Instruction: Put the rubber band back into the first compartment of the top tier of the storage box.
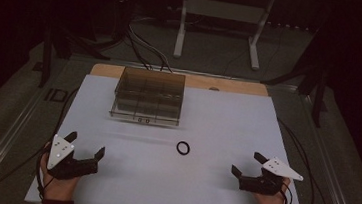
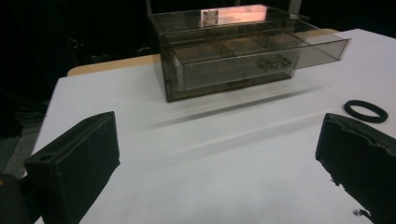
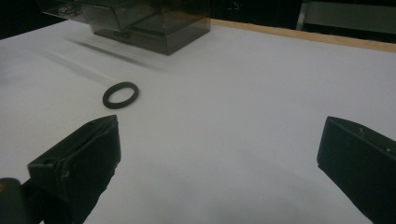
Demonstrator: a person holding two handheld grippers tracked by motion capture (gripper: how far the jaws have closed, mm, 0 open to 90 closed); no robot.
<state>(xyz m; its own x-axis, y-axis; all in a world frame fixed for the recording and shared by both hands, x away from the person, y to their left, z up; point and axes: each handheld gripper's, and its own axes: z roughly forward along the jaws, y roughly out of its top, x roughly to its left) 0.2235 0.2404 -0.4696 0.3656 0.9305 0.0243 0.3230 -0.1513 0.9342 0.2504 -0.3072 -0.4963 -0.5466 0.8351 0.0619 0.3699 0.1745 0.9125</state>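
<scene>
Black rubber ring (image 1: 183, 148) lying flat at frame centre, below drawer box (image 1: 148, 97). Both grippers being held wide, empty. Right gripper (image 1: 248, 165) judged nearer, ring up-left of it; left gripper (image 1: 85, 144) farther.

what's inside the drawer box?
The box has divided compartments; its drawer is slid out. One small dark item lies inside, too blurred to identify. Tinted walls obscure the rest.
</scene>
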